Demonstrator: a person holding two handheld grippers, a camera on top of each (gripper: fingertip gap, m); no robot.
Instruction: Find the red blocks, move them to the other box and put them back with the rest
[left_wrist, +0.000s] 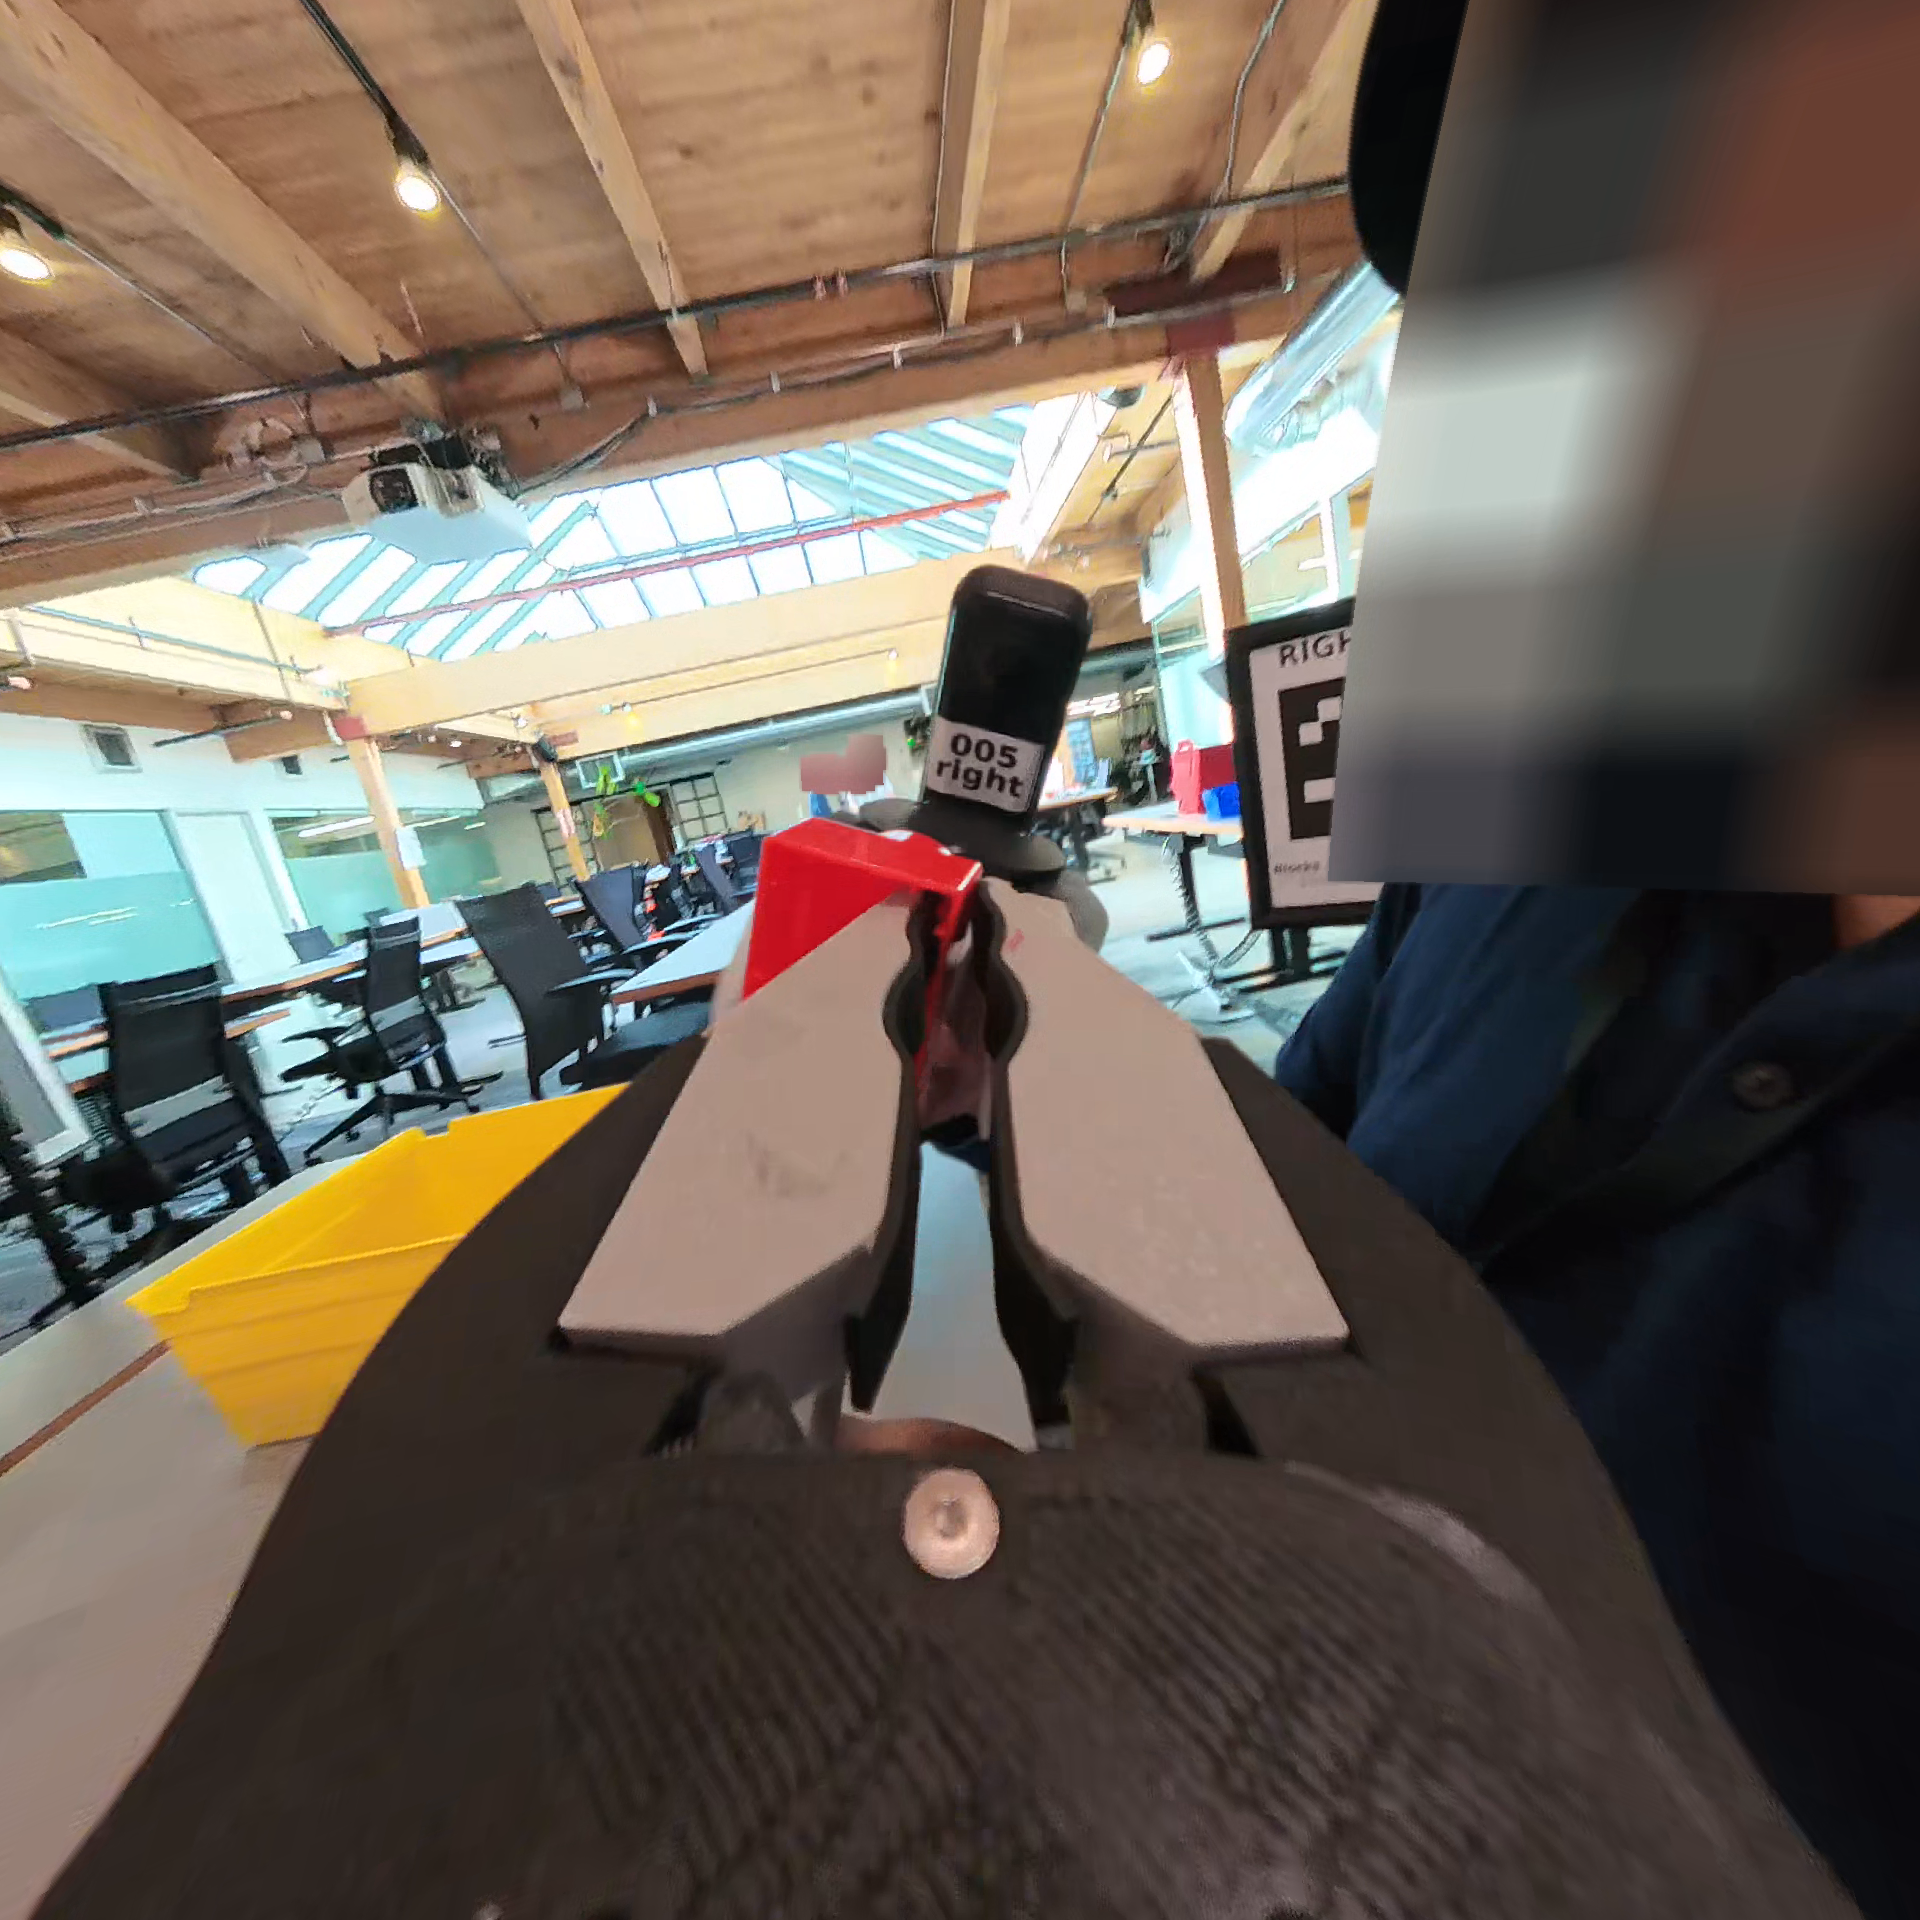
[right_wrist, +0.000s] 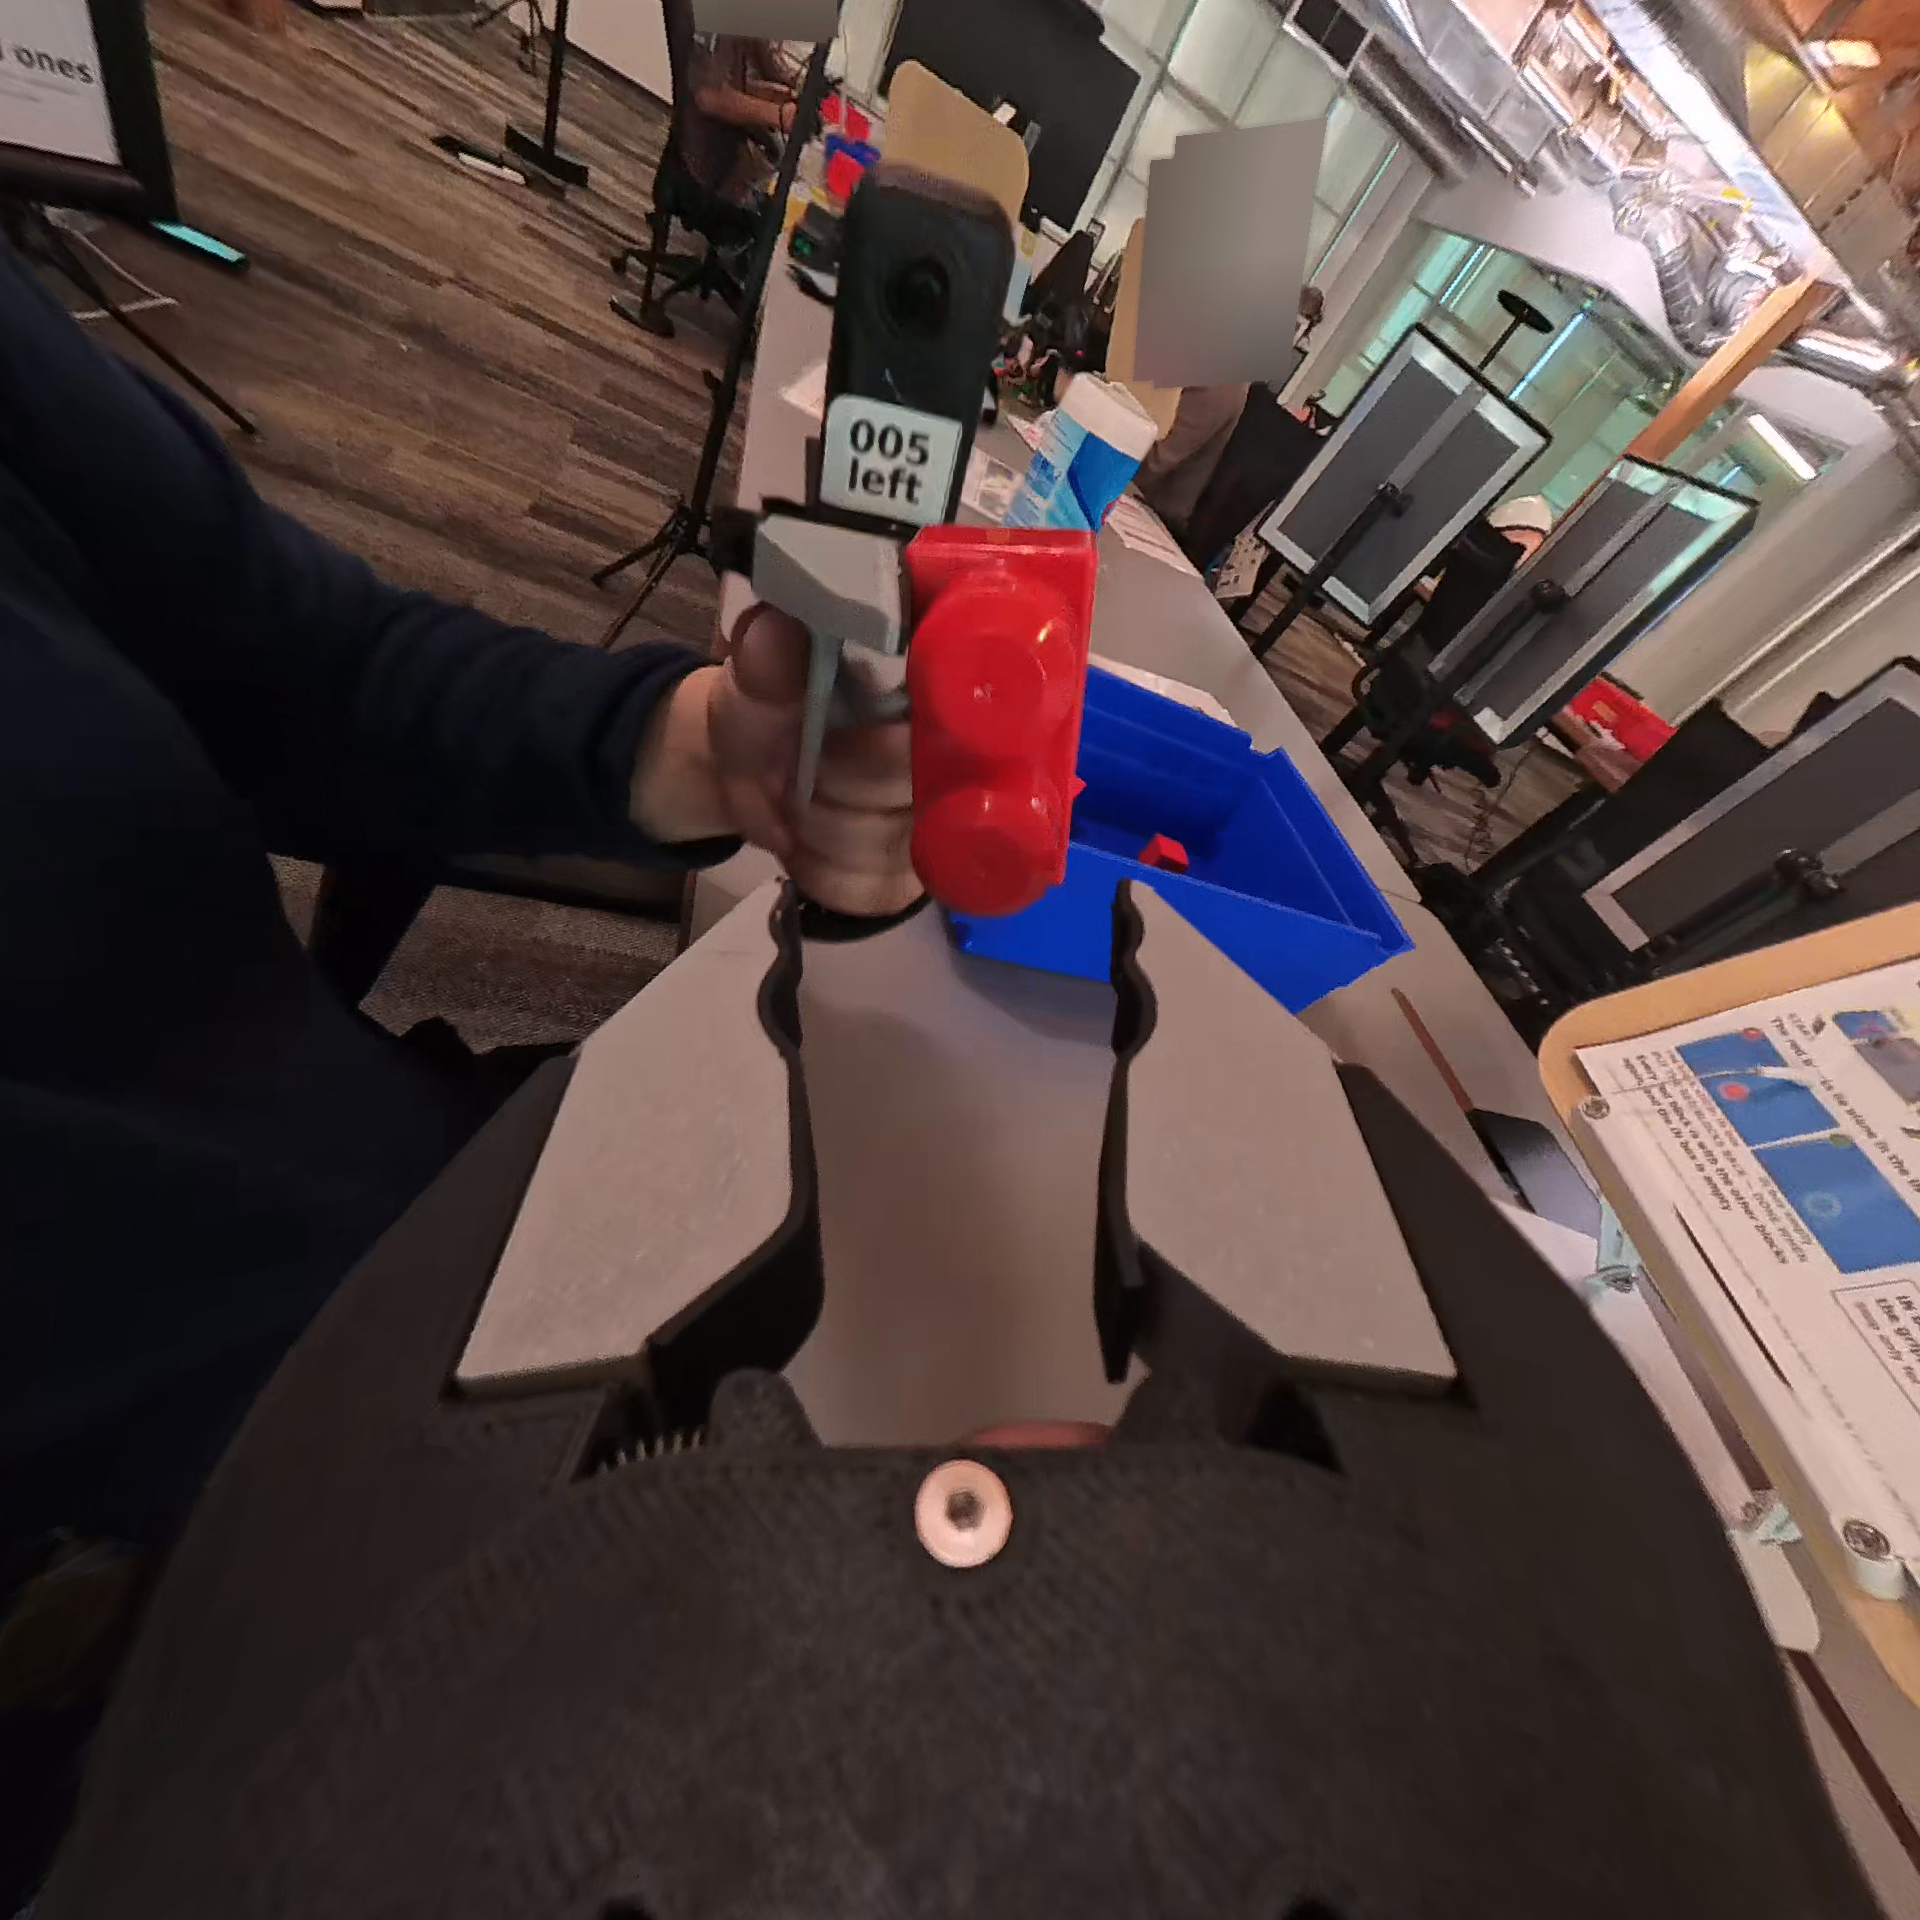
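Left gripper (left_wrist: 961, 925) pinched the red block (left_wrist: 852, 894) by one thin wall, raised above the blue box (right_wrist: 1226, 831). Right gripper (right_wrist: 956, 956) stood wide, empty. Risk: the shallow hold could let the block twist free mid-transfer.

Your left gripper (left_wrist: 961, 935) fingers cover most of the red block (left_wrist: 831, 883); only one corner shows. Yellow box (left_wrist: 343, 1247) inside is hidden by its wall and your gripper body. In right view, block (right_wrist: 992, 717) hides the blue box's (right_wrist: 1247, 831) near-left corner; small red bit (right_wrist: 1164, 854) in it, too small to ID. Sheet (right_wrist: 1766, 1143) cut off at right edge.
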